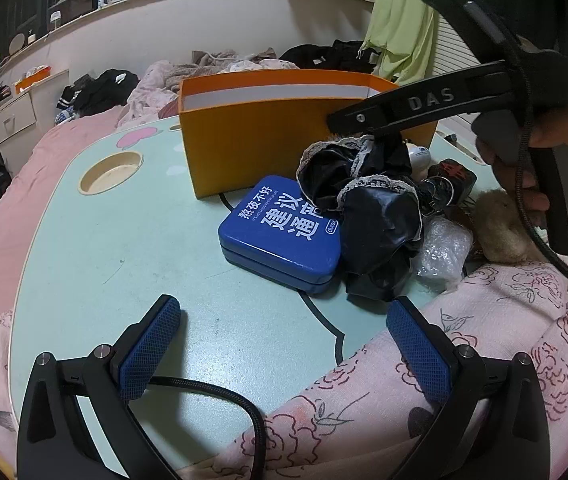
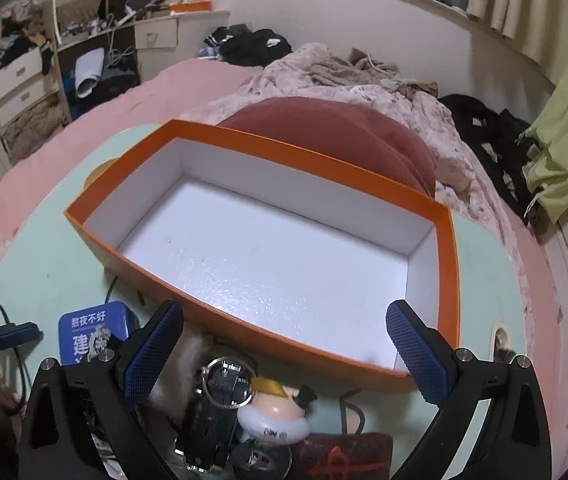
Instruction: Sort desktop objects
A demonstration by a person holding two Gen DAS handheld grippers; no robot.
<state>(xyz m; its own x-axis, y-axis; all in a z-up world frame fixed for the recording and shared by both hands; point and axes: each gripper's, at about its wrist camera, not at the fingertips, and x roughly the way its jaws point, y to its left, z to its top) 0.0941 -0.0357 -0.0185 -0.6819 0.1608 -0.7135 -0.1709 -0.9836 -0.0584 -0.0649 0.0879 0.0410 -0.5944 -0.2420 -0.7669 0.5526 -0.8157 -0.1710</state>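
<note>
The orange box (image 2: 96,236) is seen mid-frame on the mint table (image 2: 32,264), long axis running upper left to lower right. Both the left gripper (image 1: 284,344) and right gripper (image 2: 284,340) are spread wide, nothing held. A blue tin (image 1: 280,232) lies beside what's probably black fabric (image 1: 368,216).

Blue tin (image 1: 280,236) (partly under black cloth (image 1: 368,208))

Home bedroom, pink bed (image 2: 188,80), strewn clothes (image 2: 252,46), drawers (image 2: 16,76)
</note>
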